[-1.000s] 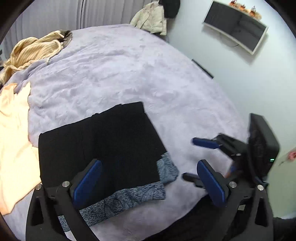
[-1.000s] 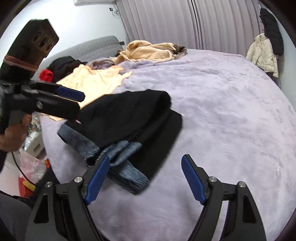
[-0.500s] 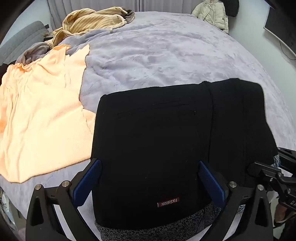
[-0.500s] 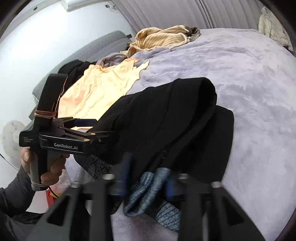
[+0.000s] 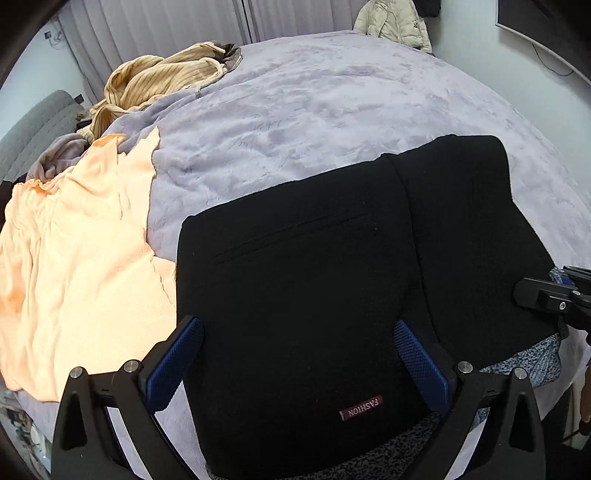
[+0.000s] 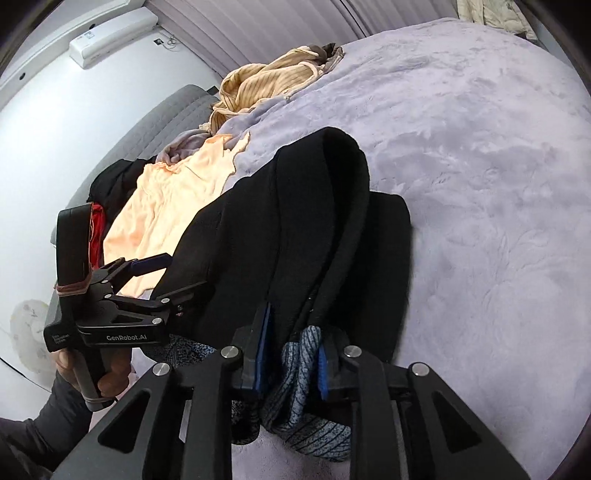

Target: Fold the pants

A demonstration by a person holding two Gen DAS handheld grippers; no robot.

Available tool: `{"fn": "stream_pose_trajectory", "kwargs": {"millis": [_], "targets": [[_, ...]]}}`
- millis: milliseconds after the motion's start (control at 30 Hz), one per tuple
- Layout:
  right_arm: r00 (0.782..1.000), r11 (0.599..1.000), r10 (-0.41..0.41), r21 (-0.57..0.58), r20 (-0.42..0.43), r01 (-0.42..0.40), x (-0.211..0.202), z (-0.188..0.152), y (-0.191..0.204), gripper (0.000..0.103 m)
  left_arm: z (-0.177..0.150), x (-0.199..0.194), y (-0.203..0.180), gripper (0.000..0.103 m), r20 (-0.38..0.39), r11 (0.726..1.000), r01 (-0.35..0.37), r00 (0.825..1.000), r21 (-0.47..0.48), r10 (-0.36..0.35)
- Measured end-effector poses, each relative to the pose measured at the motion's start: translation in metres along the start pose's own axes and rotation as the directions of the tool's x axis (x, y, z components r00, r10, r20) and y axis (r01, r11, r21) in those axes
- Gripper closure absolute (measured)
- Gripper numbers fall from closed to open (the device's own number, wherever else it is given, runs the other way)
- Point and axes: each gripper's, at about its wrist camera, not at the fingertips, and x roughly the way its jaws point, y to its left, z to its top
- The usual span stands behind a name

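Observation:
Black pants [image 5: 314,258] with a grey-blue lining lie folded near the front edge of a lilac bed [image 5: 332,103]. A small "FASHION" label [image 5: 360,407] faces up near me. My left gripper [image 5: 297,332] hovers open over the near end, its left pad at the pants' left edge and its right pad above the cloth. My right gripper [image 6: 291,354] grips a bunch of black cloth and lining [image 6: 303,354] at the pants' [image 6: 295,206] right near corner. Its jaws are opening slightly, with the pads still on the cloth. The left gripper [image 6: 177,273] also shows in the right wrist view.
A peach garment [image 5: 81,240] lies spread left of the pants. A striped yellow garment [image 5: 166,74] is heaped at the far left, and a pale jacket [image 5: 391,22] hangs beyond the bed. Black and red clothes [image 6: 98,221] sit by a grey headboard. A person's hand [image 6: 110,380] holds the left gripper.
My right gripper went from wide open to shut on the pants' near corner. My left gripper swung left and dropped over the pants' labelled end, staying open.

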Motion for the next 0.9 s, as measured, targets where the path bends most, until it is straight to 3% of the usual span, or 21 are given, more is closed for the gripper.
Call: {"fn": "stream_pose_trajectory", "kwargs": {"millis": [67, 133, 167, 200, 267, 333, 400, 467, 567, 667, 833, 900], "targets": [[0.990, 0.986, -0.134, -0.092, 0.038, 0.137, -0.016, 0.006, 0.021, 0.070, 0.006, -0.011, 0.006, 0.000, -0.001, 0.997, 0.065, 0.998, -0.038, -0.065], [0.962, 0.934, -0.233, -0.241, 0.144, 0.263, -0.035, 0.012, 0.048, 0.053, 0.016, -0.023, 0.017, 0.000, 0.049, 0.991, 0.105, 0.994, -0.084, -0.101], [0.948, 0.905, -0.247, -0.303, 0.199, 0.299, -0.040, 0.016, 0.065, 0.025, 0.023, -0.027, 0.023, 0.000, 0.073, 0.989, 0.106, 0.992, -0.102, -0.099], [0.942, 0.887, -0.242, -0.341, 0.233, 0.313, -0.041, 0.022, 0.075, 0.003, 0.030, -0.027, 0.029, 0.000, 0.087, 0.988, 0.091, 0.993, -0.127, -0.080], [0.939, 0.864, -0.201, -0.401, 0.277, 0.304, -0.036, 0.034, 0.091, 0.001, 0.045, -0.016, 0.043, 0.000, 0.079, 0.979, 0.085, 0.994, -0.187, -0.072], [0.956, 0.862, -0.159, -0.437, 0.248, 0.256, -0.019, 0.051, 0.097, 0.001, 0.055, 0.005, 0.054, 0.000, 0.030, 0.967, 0.090, 0.996, -0.238, -0.085], [0.985, 0.896, -0.048, -0.429, 0.164, 0.115, 0.003, 0.071, 0.091, 0.001, 0.058, 0.032, 0.066, 0.000, -0.051, 0.953, 0.044, 0.997, -0.300, -0.062], [0.997, 0.919, 0.036, -0.395, 0.070, -0.006, 0.023, 0.081, 0.079, 0.002, 0.054, 0.050, 0.076, 0.000, -0.080, 0.936, 0.067, 0.992, -0.346, -0.100], [0.997, 0.957, -0.063, -0.287, -0.039, 0.049, 0.058, 0.085, 0.045, 0.002, 0.043, 0.075, 0.084, 0.000, -0.133, 0.908, 0.132, 0.971, -0.398, -0.200], [0.997, 0.974, -0.029, -0.225, -0.072, 0.012, 0.069, 0.073, 0.019, 0.002, 0.034, 0.088, 0.089, 0.000, -0.134, 0.875, 0.177, 0.955, -0.451, -0.263], [0.990, 0.939, -0.121, -0.330, -0.068, 0.092, 0.069, 0.067, 0.032, 0.002, 0.046, 0.074, 0.070, 0.000, -0.117, 0.940, 0.087, 0.984, -0.330, -0.132], [0.988, 0.936, -0.145, -0.332, -0.053, 0.119, 0.058, 0.068, 0.040, 0.002, 0.048, 0.054, 0.067, 0.000, -0.093, 0.954, 0.052, 0.992, -0.294, -0.083]]}}
